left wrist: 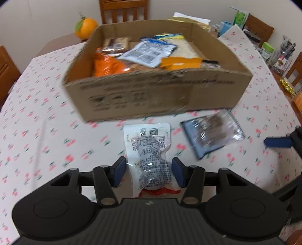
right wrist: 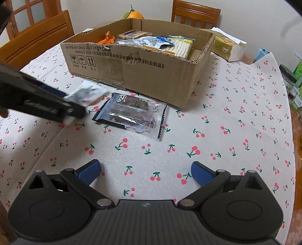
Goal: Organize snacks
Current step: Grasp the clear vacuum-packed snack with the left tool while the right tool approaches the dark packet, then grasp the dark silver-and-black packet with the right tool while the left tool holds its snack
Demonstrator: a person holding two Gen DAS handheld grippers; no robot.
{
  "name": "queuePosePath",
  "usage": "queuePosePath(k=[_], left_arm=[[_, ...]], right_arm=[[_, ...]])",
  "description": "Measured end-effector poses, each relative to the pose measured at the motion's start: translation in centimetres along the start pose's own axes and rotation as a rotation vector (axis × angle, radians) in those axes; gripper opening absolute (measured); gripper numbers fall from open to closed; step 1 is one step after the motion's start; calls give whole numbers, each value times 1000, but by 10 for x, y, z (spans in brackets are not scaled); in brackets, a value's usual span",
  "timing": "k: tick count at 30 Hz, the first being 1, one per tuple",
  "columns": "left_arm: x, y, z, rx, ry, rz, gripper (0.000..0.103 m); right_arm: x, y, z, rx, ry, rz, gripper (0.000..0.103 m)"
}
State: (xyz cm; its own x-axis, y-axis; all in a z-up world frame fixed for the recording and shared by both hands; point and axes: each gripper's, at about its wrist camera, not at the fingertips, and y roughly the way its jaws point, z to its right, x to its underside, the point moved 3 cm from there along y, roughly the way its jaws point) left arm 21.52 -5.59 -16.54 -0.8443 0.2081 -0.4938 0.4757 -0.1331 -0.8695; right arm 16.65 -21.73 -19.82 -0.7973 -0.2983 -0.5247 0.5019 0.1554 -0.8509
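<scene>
My left gripper (left wrist: 149,170) is shut on a white vacuum-packed snack pouch (left wrist: 150,156) and holds it above the table, in front of the cardboard box (left wrist: 151,94). The same pouch (right wrist: 86,93) and left gripper (right wrist: 72,110) show blurred at the left of the right wrist view. The box (right wrist: 143,75) holds several snack packets. A clear packet of dark snacks (right wrist: 132,113) lies flat on the cloth in front of the box; it also shows in the left wrist view (left wrist: 213,132). My right gripper (right wrist: 145,172) is open and empty above the cloth, nearer than that packet.
A cherry-print tablecloth (right wrist: 226,132) covers the table. An orange (left wrist: 85,28) and wooden chairs (left wrist: 123,10) stand behind the box. A tissue pack (right wrist: 228,47) lies at the back right. Jars and boxes (right wrist: 294,84) crowd the right edge.
</scene>
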Motion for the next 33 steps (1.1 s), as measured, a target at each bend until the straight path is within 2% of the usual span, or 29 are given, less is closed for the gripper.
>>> queuePosePath(k=[7, 14, 24, 26, 33], left_arm=[[12, -8, -36, -46, -49, -20, 53], [9, -6, -39, -44, -55, -13, 56], [8, -5, -45, -8, -42, -17, 58], [8, -4, -44, -13, -35, -20, 64], [9, -2, -36, -30, -15, -9, 68]], right_arm=[[-15, 11, -6, -28, -40, 15, 103], [-41, 28, -19, -60, -82, 6, 103], [-25, 13, -79, -167, -231, -53, 103], [-24, 11, -79, -140, -243, -52, 103], [-47, 18, -50, -52, -267, 11, 103]])
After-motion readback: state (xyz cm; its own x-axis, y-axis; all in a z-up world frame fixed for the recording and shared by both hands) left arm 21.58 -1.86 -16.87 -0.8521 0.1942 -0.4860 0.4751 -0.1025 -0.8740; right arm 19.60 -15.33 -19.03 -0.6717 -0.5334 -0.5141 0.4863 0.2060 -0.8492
